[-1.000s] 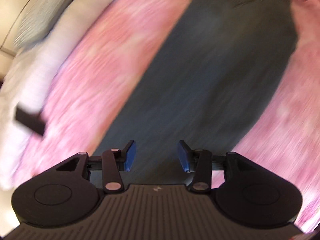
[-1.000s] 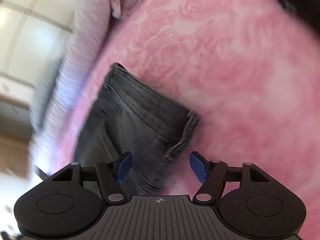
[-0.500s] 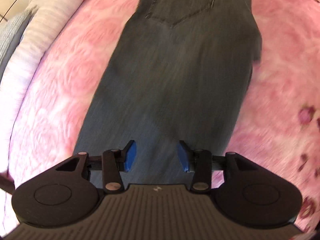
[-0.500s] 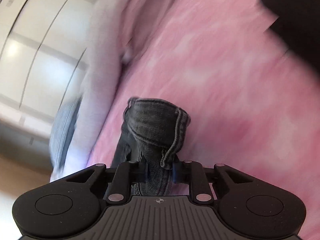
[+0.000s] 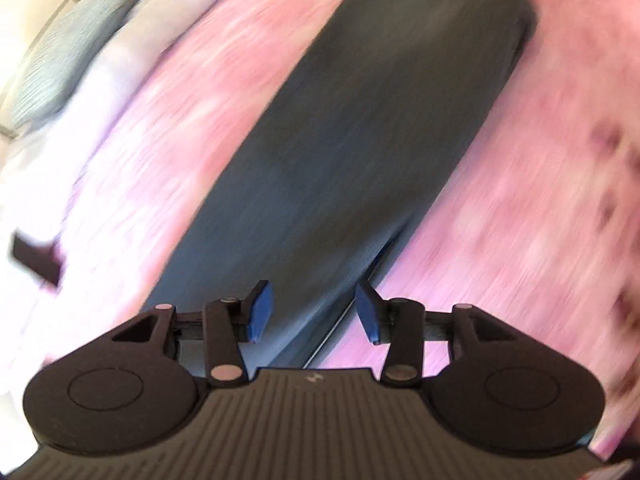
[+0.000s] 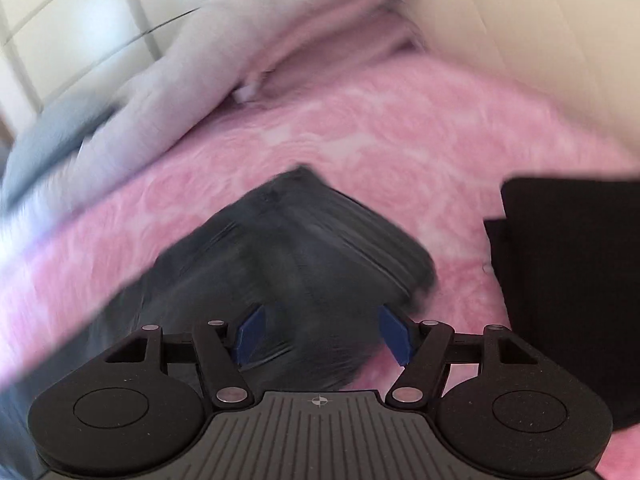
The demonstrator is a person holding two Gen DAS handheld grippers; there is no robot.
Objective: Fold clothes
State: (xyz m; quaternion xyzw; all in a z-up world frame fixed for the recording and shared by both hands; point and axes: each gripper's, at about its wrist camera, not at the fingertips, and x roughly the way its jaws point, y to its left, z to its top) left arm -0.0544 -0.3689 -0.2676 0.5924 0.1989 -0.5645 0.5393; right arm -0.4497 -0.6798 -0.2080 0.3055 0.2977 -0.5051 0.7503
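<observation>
Dark grey jeans (image 5: 360, 152) lie stretched diagonally across a pink rose-patterned bedspread (image 5: 188, 128); the left wrist view is blurred by motion. My left gripper (image 5: 314, 312) hovers open over the near part of the leg by its right edge, with nothing pinched between its blue pads. In the right wrist view one end of the jeans (image 6: 320, 240) is humped up in a fold on the bedspread (image 6: 400, 132). My right gripper (image 6: 322, 336) is just above it with its jaws opening. Cloth shows between the pads (image 6: 394, 336), but they do not press on it.
A pale lilac duvet (image 6: 192, 80) and a grey pillow (image 6: 44, 144) are bunched along the bed's left side. A black folded garment (image 6: 568, 280) lies on the right of the bed. A small dark object (image 5: 36, 260) sits at the left edge. White panelled doors (image 6: 60, 12) stand behind.
The right gripper closed on the jeans' end, lifted it, rolled, and now stands wide with the cloth humped up. The left gripper swung sideways over the leg and stays open.
</observation>
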